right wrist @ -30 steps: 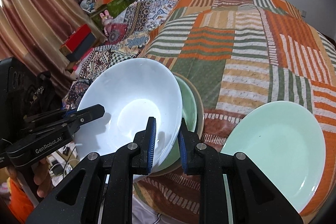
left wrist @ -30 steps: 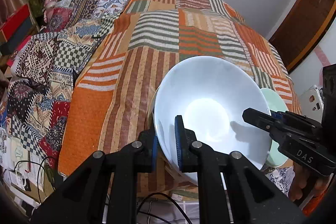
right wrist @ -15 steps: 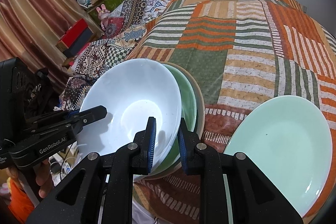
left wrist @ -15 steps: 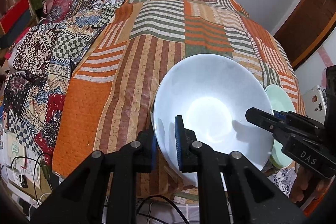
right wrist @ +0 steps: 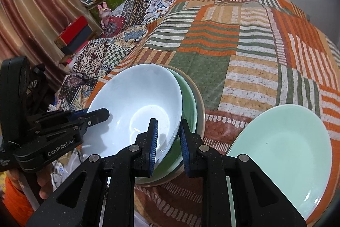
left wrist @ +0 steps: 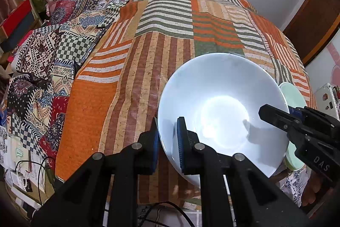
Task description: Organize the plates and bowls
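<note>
A white bowl (left wrist: 223, 107) (right wrist: 136, 107) sits tilted on a stack with a green bowl (right wrist: 188, 103) and a beige bowl (right wrist: 200, 114) under it, near the bed's front edge. My left gripper (left wrist: 167, 137) is shut on the white bowl's near rim. My right gripper (right wrist: 167, 139) is shut on the opposite rim of the white bowl; it also shows in the left wrist view (left wrist: 274, 116). A pale mint plate (right wrist: 282, 152) (left wrist: 294, 97) lies flat to the right of the stack.
The dishes rest on a bed with an orange, green and brown striped patchwork cover (left wrist: 170, 39). A patterned quilt (left wrist: 48, 52) lies along its left side. Boxes and toys (right wrist: 85, 20) stand at the far left. Cables (left wrist: 36, 176) lie on the floor below the front edge.
Both grippers keep their hold on the white bowl. The bowl has sunk a little and sits closer into the green bowl; the views shifted only slightly.
</note>
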Action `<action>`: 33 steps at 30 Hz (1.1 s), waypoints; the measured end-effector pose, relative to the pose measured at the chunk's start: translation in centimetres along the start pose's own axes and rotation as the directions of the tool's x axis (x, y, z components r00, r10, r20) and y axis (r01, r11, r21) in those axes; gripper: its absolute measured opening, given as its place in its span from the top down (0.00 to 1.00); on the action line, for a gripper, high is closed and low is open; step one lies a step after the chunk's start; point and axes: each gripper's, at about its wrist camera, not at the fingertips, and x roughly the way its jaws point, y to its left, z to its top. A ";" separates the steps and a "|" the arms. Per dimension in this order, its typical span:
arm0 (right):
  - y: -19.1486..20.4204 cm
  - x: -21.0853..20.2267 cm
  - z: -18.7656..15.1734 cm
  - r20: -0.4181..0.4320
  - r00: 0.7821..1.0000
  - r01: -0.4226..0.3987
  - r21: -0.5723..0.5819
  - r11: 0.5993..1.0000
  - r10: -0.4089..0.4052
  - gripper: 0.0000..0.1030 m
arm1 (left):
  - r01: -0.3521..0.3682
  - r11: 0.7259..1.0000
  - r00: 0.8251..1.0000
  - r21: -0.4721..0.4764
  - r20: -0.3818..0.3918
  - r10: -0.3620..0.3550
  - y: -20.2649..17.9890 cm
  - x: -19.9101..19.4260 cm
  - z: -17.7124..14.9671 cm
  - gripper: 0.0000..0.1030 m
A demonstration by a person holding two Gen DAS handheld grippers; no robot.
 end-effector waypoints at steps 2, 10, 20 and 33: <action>0.2 0.0 0.0 0.003 1.000 0.018 -0.020 1.000 -0.017 0.81 | -0.001 1.000 1.000 -0.001 -0.007 0.001 0.0 0.1 0.0 0.83; -0.4 -0.7 0.5 0.019 1.000 0.022 -0.006 1.000 -0.022 0.81 | -0.004 1.000 1.000 0.004 0.007 0.004 0.0 -0.5 0.4 0.83; -0.7 -1.3 0.2 0.017 1.000 -0.002 0.016 1.000 0.002 0.80 | 0.030 0.999 0.997 0.011 0.064 -0.031 0.0 -3.2 0.0 0.64; -2.3 -1.6 -0.3 0.037 0.999 0.005 0.063 0.998 -0.008 0.61 | 0.099 0.993 0.995 -0.061 0.002 -0.100 1.7 -1.2 -1.6 0.55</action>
